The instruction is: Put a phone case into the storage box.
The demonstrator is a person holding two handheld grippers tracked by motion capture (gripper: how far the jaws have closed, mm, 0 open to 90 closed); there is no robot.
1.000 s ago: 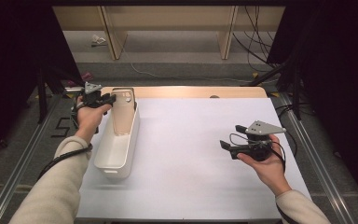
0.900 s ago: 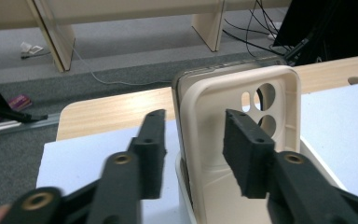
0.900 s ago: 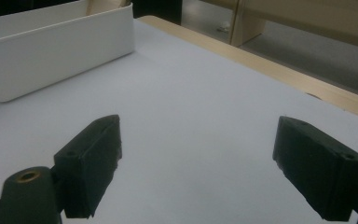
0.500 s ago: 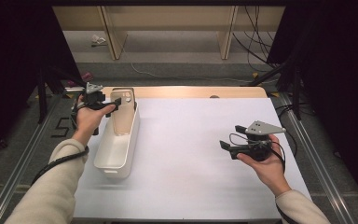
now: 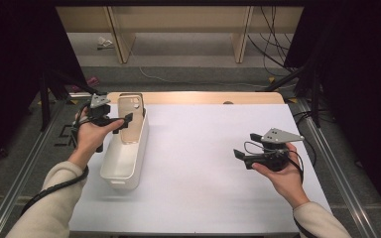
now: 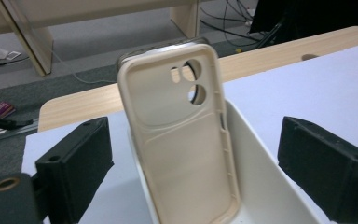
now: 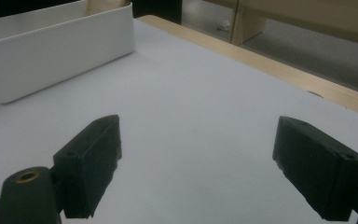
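High view: a cream phone case, smooth and round-cornered, stands tilted against the far end of a glossy white oblong tub on the left part of the matte white bench, whose bare wooden strip runs along the far edge. The left tongs hover at the tub's far rim beside the case; the right tongs are held above open bench, well apart from the tub. Left gripper view: the case shows its hollow inner face with round camera cut-outs and a raised lip; the black blocky jaws stand wide apart on either side of it, gripping nothing. Right gripper view: jaws spread wide and empty over bare surface; the tub's plain wall lies far left.
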